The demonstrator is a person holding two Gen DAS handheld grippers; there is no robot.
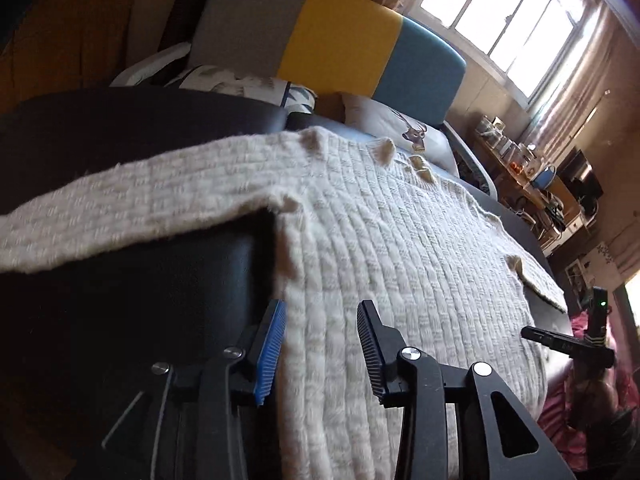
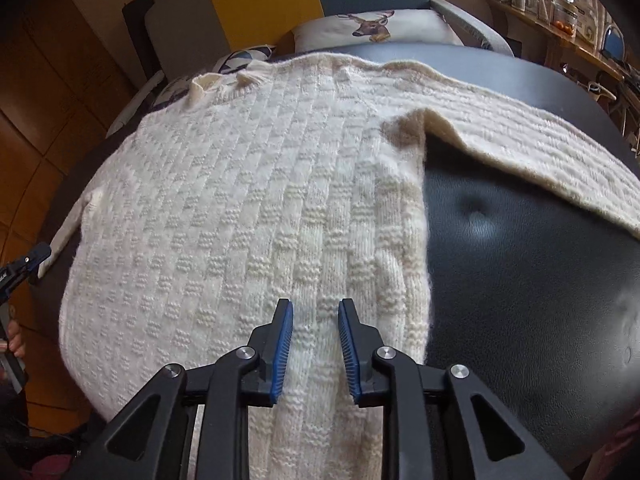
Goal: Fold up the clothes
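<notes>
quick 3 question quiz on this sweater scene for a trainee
1. True or false: the sweater is already folded in half.
2. What is printed on the pillow behind it? A) a deer B) a cat C) a flower
3. Fill in: the sweater lies on a ____ leather surface.

Key: 1 false; 2 A; 3 black

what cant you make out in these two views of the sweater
- Sweater hem: cut off by the bottom edge, both wrist views.
- Right tongs: fabric between them; pad contact unclear.
- Shelf items: too small, left wrist view.
- Left sleeve end: blurred, cut off at the frame edge.
</notes>
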